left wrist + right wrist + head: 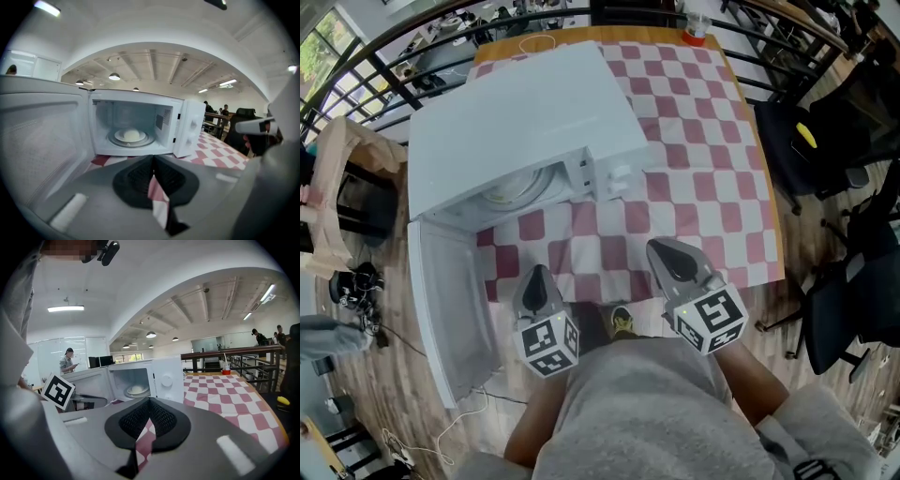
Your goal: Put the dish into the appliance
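A white microwave [525, 122] stands on the checkered tablecloth [694, 187] with its door [441, 300] swung wide open to the left. The dish [511, 192], a pale plate carrying a rounded white mound, rests on the turntable inside. It also shows in the left gripper view as dish [131, 135] and in the right gripper view as dish [137, 390]. My left gripper [536, 278] hovers at the near table edge in front of the cavity, shut and empty. My right gripper [664, 251] is beside it, facing the control panel [166, 378], jaws shut with nothing between them.
A red-based cup [695, 33] sits at the table's far edge. Black chairs [825, 141] stand to the right, a wooden chair [337, 187] to the left, a metal railing behind. Cables lie on the floor. A person [69, 361] stands far off.
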### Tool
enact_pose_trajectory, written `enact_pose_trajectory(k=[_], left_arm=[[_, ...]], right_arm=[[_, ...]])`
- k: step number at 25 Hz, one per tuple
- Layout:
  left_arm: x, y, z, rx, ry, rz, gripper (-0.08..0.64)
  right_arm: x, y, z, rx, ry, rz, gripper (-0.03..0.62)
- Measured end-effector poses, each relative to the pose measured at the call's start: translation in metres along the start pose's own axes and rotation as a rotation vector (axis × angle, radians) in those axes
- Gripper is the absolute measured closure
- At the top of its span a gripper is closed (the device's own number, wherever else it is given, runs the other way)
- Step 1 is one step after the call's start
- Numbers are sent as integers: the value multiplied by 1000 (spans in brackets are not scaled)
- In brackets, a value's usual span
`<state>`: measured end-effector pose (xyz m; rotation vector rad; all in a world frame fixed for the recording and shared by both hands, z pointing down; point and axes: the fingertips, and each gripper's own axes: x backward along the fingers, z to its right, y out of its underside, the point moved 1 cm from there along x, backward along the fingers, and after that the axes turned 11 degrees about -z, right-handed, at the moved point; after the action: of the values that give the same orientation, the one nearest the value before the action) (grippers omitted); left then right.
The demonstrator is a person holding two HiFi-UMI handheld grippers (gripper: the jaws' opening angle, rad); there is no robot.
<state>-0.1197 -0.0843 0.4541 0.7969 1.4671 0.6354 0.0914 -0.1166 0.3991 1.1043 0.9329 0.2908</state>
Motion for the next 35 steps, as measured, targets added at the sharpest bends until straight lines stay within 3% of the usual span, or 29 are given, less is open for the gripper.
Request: enact_pose_trajectory(k=[16, 35], left_arm=[[37, 10, 21, -12, 31, 34, 551], [39, 10, 24, -38, 69, 34, 551]], right_arm=[[23, 22, 0, -17, -7, 15, 592], [19, 26, -9, -40, 5, -6, 592]])
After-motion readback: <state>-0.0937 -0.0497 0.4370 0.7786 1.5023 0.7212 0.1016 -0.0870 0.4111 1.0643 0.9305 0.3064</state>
